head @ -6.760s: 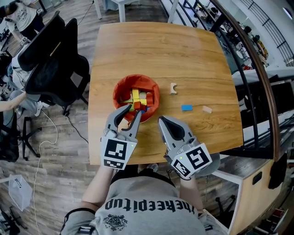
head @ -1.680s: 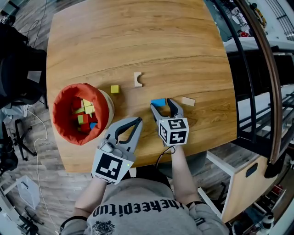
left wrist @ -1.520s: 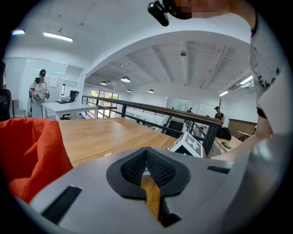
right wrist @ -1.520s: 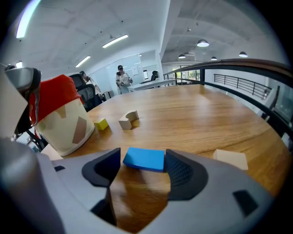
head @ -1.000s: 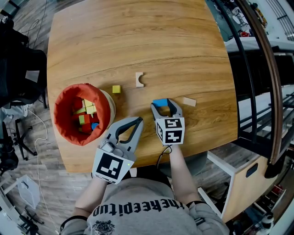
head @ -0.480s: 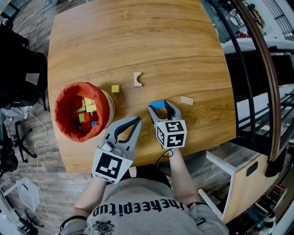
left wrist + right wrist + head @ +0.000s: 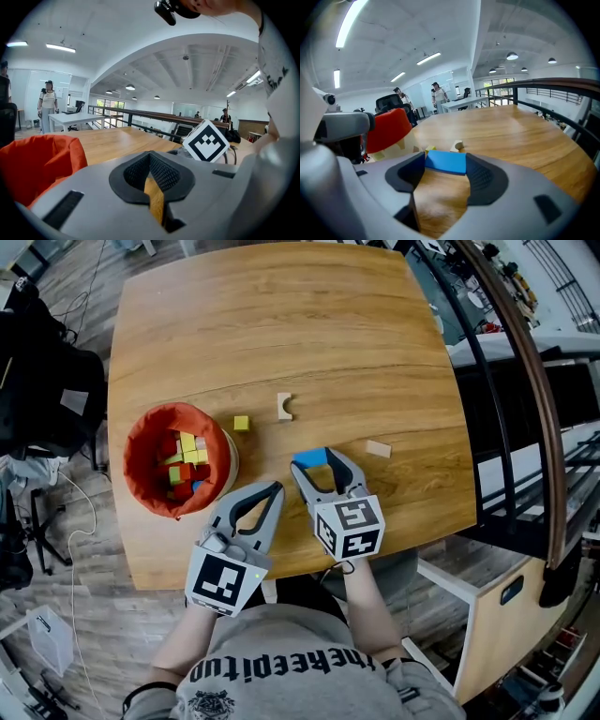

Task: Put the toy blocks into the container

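Observation:
A flat blue block hangs above the wooden table, and my right gripper is shut on it at its fingertips. The red fabric container stands at the table's left with several coloured blocks inside. My left gripper is shut with nothing in it, just right of the container. Loose on the table lie a small yellow cube, a pale arch block and a tan block.
The table's near edge runs just under both grippers. A black chair stands off the left edge, and a dark railing curves past the right side. People stand far back in the room.
My right gripper has lifted off the table with the blue block and drifted a little left, toward the container. The left gripper has barely moved.

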A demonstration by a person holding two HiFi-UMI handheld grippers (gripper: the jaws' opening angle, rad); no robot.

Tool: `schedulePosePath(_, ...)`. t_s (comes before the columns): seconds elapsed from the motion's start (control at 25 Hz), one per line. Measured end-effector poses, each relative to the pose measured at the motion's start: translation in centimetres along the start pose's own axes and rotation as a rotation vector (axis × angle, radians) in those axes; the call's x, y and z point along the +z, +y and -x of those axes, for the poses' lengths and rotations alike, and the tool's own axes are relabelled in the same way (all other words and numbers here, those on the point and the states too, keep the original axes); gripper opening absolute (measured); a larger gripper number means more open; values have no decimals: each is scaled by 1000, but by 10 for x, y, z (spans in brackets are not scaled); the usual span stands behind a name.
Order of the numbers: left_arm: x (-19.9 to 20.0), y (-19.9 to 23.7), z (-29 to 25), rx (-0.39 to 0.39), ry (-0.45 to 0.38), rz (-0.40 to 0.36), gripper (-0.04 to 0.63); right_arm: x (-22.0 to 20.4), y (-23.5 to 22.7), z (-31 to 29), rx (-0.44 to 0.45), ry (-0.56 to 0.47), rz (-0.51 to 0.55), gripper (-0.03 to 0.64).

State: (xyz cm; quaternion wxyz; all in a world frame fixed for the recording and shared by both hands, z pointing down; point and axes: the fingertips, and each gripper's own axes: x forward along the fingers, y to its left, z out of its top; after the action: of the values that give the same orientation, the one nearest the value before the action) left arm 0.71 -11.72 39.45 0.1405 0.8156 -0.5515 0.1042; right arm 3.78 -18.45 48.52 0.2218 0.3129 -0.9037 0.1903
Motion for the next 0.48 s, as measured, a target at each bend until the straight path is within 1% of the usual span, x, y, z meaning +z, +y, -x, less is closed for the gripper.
schedulePosePath(0.48,14,13,34,72,-59,-7,14,60,60,26,119,-126,86,278)
